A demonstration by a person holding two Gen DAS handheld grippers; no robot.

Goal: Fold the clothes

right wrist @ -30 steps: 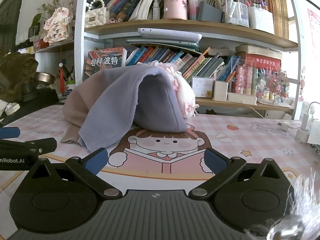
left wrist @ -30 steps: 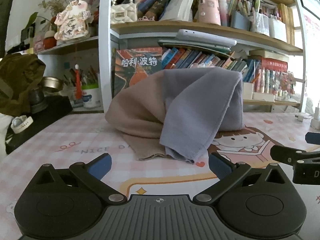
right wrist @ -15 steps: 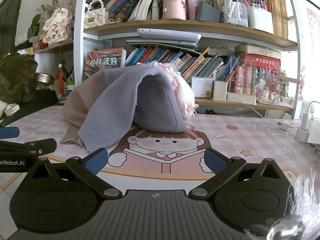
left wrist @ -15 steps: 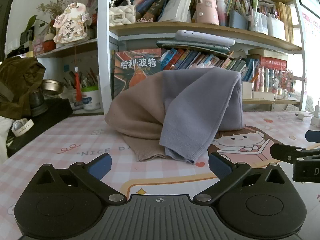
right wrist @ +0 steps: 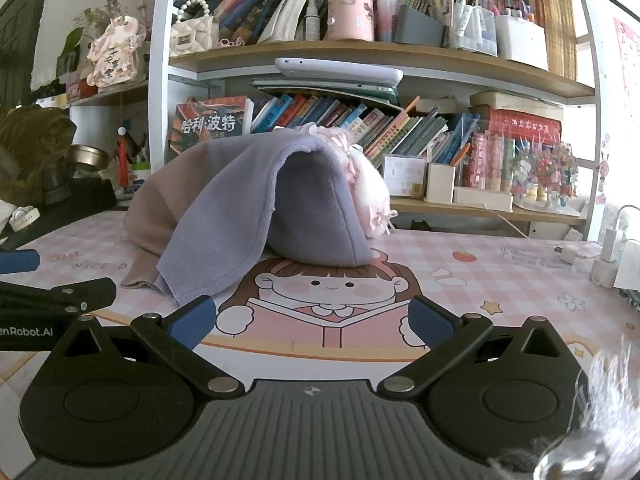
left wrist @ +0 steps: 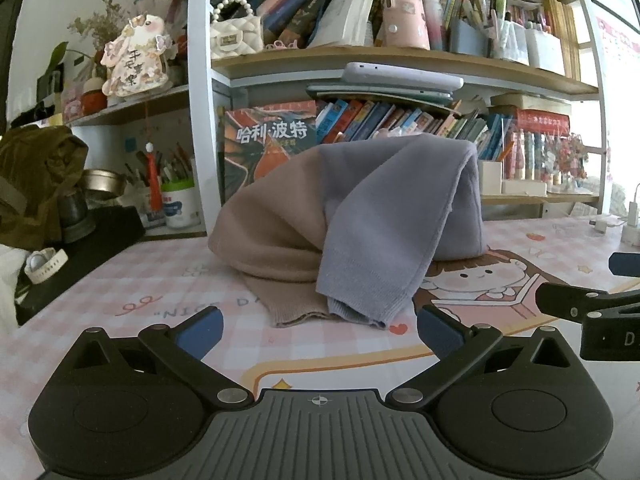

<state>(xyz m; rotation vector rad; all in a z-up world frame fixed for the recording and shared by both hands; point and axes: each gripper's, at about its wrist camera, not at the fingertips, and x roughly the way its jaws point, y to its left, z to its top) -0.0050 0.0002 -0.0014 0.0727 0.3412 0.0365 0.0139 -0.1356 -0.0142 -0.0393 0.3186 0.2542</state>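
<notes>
Right now both tongs are hovering low over the bench (left wrist: 152, 280), which is wearing a pink checked mat printed with a cartoon girl (right wrist: 320, 284) reading a book. The left tongs (left wrist: 318, 328) are standing wide apart with nothing between their blue pads, and the right tongs (right wrist: 310, 320) are gaping just as wide and equally empty. Each is showing at the edge of the other's view, so the two are sitting side by side, near each other.

Ahead of them the garment (left wrist: 384, 216) is lying in a rumpled heap on the mat, toward the back of the bench and just in front of the bookshelf (left wrist: 400, 56). It is showing two colours: a tan part (left wrist: 272, 224) on the left and a lavender part (right wrist: 248, 216) draping over it and humping up like a tent on the right. A ribbed cuff or hem (left wrist: 360, 304) is trailing forward toward the left tongs, not touching them. In the right wrist view the lavender cloth is draping over something white and pink with frills (right wrist: 368, 188), peeking out behind its right side; what it is cannot be told.

Off to the left a dark olive bag (left wrist: 36, 176) is slumping by a metal bowl (left wrist: 100, 182).
</notes>
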